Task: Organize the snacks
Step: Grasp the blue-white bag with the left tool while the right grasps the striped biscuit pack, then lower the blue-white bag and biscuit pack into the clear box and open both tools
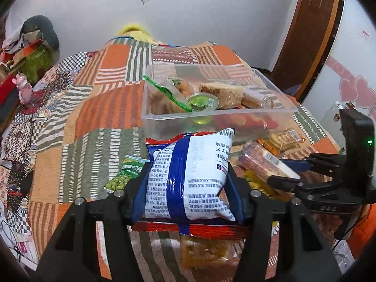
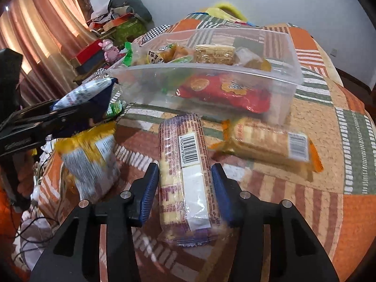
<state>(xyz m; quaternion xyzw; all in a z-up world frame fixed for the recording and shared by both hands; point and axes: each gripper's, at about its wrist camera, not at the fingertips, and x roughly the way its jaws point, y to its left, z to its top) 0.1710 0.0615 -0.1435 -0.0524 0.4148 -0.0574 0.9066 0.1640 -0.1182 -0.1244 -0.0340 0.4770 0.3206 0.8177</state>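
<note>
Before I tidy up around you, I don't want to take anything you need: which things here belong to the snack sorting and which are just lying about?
Job:
clear plastic bin
blue-and-white snack bag in left tool
biscuit roll between right tool
orange biscuit pack
green pea packet
yellow snack bag

Lying about:
pink toy figure
patchwork cloth

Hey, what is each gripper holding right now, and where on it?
Left gripper pinches the blue-and-white snack bag across its sides. Right gripper clamps the long cracker pack at its sides, near the middle.
</note>
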